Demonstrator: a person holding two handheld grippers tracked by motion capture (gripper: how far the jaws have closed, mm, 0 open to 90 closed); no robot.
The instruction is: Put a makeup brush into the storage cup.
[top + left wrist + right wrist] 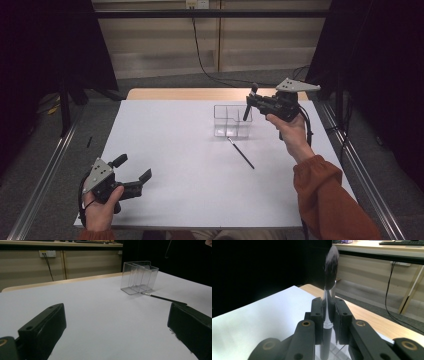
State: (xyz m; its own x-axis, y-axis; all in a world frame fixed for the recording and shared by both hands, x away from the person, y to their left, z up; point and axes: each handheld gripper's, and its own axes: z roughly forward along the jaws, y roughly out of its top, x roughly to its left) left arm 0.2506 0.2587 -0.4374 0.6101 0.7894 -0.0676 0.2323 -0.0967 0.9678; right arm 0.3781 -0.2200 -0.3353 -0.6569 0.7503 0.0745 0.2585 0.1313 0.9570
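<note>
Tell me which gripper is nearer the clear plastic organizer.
Right. The right gripper, its fingers shut on a makeup brush, hovers at the clear plastic organizer, by its right edge. The left gripper sits open near the table's front left corner, well away.

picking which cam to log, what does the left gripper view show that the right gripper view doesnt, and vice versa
Left gripper view alone: the whole clear divided container standing upright on the table, a thin dark brush lying flat beside its base, and the left gripper with its jaws wide apart and nothing between them.

Right gripper view alone: the right gripper with its jaws closed on the handle of a makeup brush, bristles pointing up.

Both share: the white table top, its wooden far edge and the beige wall with a dangling black cable.
</note>
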